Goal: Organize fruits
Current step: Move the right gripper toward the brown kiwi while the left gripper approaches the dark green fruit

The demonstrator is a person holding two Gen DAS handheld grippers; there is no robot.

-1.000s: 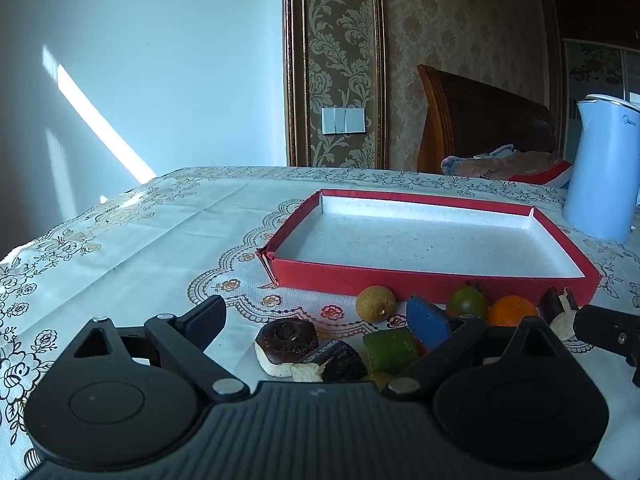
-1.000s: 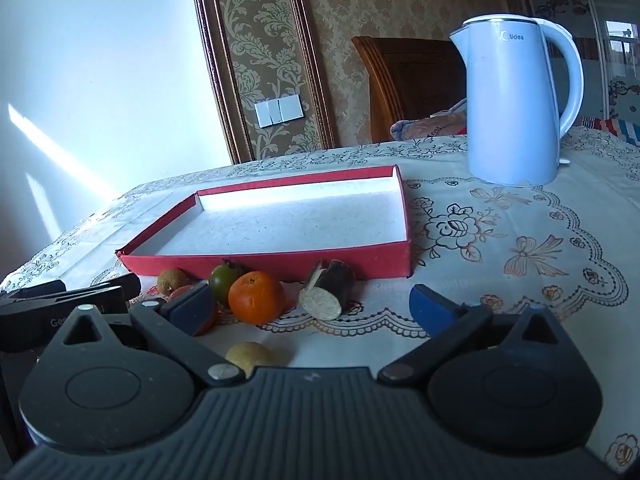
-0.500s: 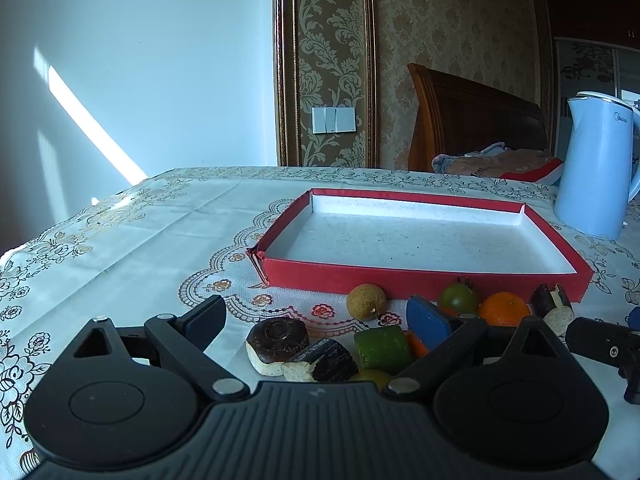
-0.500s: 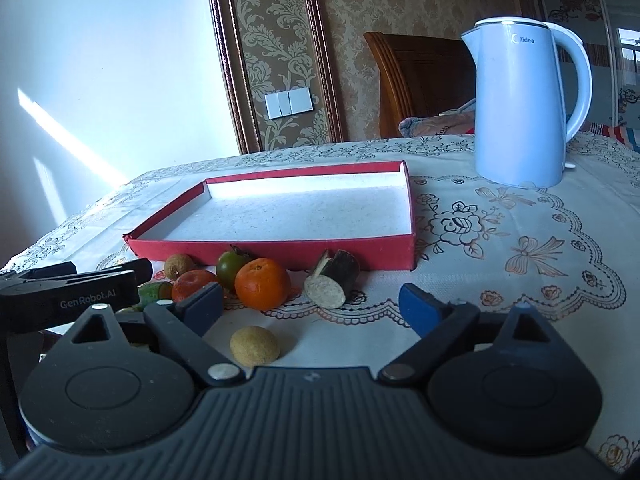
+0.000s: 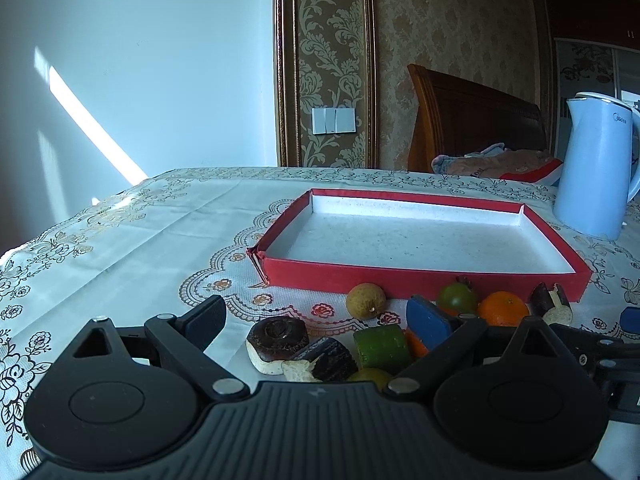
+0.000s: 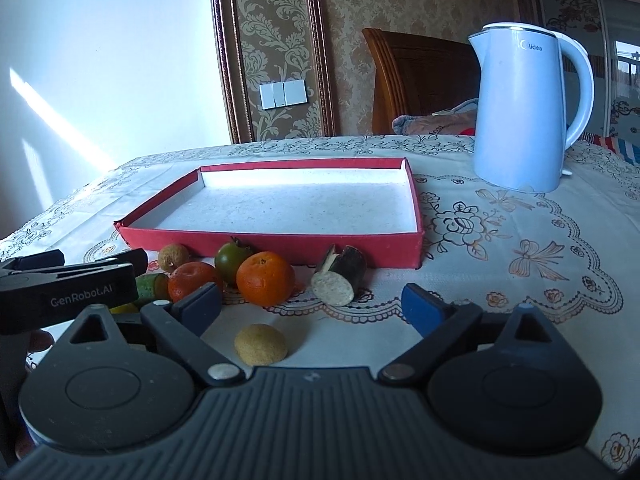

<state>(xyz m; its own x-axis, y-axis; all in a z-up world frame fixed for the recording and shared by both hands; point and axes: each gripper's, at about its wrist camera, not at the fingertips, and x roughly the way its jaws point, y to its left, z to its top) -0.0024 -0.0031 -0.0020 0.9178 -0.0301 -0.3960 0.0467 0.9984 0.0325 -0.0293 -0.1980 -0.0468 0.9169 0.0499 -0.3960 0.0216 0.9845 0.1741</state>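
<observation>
Both tongs gaping: left gripper (image 5: 316,316) wide over a green chunk (image 5: 382,345), right gripper (image 6: 312,304) opening, nothing clamped, a tan fruit (image 6: 261,343) lying between. Just ahead, orange (image 6: 265,278) and tomato (image 6: 231,258) against the red tray (image 6: 280,241). Tray bare; sorting not begun.

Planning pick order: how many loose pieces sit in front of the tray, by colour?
Orange: 2
Green: 2
Dark: 3
Tan: 2
Yellow, half hidden: 1
Total: 10
</observation>
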